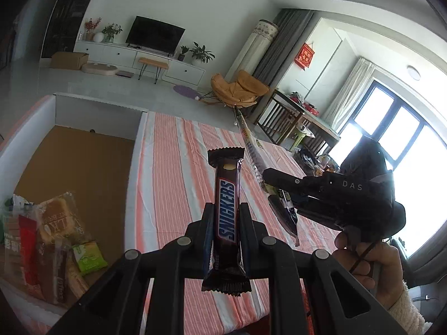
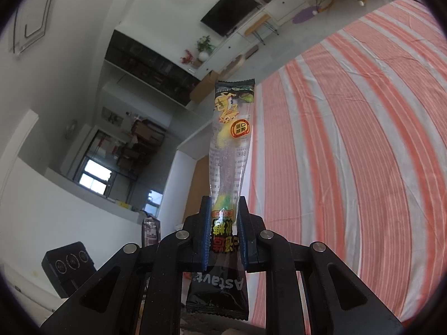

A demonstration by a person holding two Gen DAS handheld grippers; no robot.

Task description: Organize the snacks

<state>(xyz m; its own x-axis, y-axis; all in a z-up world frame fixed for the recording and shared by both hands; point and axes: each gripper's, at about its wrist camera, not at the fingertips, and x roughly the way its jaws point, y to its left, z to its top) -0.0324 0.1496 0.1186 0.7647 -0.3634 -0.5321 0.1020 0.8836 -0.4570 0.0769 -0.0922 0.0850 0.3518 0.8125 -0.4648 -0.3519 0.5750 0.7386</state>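
Two grippers grip wrappers: left gripper [image 1: 226, 209] pinches a glossy brown Snickers bar [image 1: 226, 217]; right gripper [image 2: 223, 209] clamps a long, clear gummy candy packet [image 2: 230, 145] above striped cloth [image 2: 349, 139].

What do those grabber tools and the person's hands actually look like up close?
Both are matte black plastic. The left gripper and right gripper have two flat fingers with blue pads, plus linkage bars with silver rivets. The right one's body bears white "DAS" lettering. The right hand is bare, with a fuzzy cream sleeve cuff.
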